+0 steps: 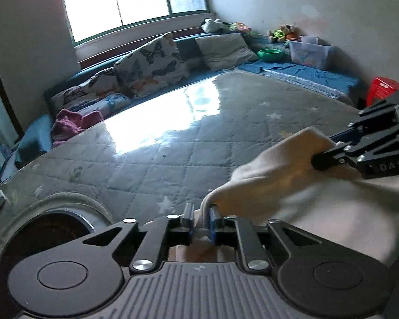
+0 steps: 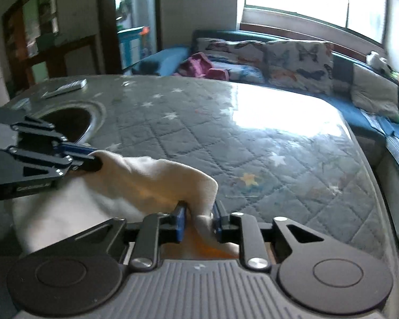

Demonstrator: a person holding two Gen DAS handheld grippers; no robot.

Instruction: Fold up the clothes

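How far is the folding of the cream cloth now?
Done: both tools have picked up the cream cloth. In hand: the left tool and the right tool each pinch one edge, holding it over the grey quilted table. Left: no finished fold shows; the cloth hangs bunched and still needs laying flat and folding.

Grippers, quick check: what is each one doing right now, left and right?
Left gripper: shut on the cream garment, pinching its edge.
Right gripper: shut on the same cream garment, at another edge.
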